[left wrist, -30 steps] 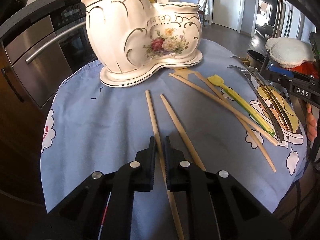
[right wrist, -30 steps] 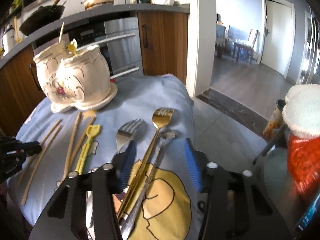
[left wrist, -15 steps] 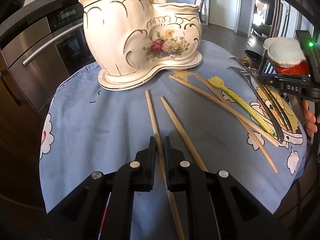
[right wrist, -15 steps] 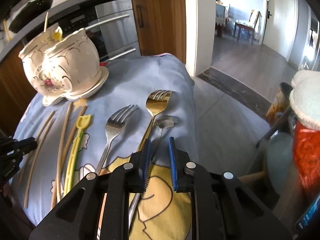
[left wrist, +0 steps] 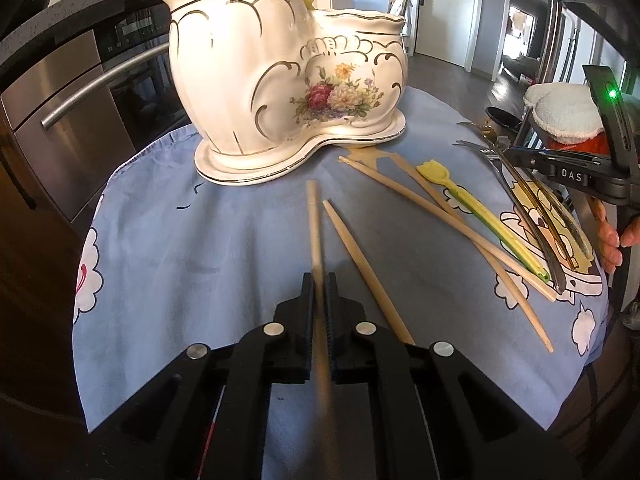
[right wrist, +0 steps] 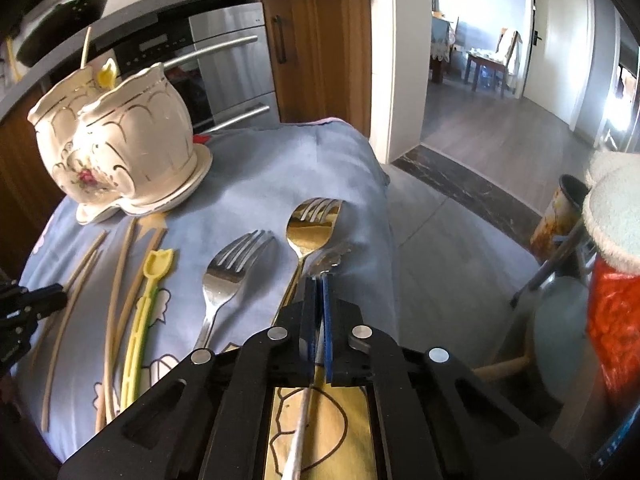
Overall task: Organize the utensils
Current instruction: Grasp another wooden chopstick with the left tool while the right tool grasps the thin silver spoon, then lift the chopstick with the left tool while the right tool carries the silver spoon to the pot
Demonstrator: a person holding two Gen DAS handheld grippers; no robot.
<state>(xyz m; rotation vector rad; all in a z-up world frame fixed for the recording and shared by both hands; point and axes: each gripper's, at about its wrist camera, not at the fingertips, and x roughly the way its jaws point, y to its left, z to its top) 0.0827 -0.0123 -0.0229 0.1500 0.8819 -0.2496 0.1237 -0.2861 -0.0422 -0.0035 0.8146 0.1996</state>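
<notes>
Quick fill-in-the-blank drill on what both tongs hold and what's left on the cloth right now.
1. The left tongs are shut on a wooden ____.
2. The right tongs are shut on the handle of a small silver ____.
3. The yellow pick lies on the ____ tablecloth.
4. The gold fork lies beside a ____ fork.

Answers: chopstick; fork; blue; silver

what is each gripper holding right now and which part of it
Left gripper clamps a light wooden chopstick partway along its shaft. Right gripper clamps a small silver fork on its handle just below the head.
</notes>
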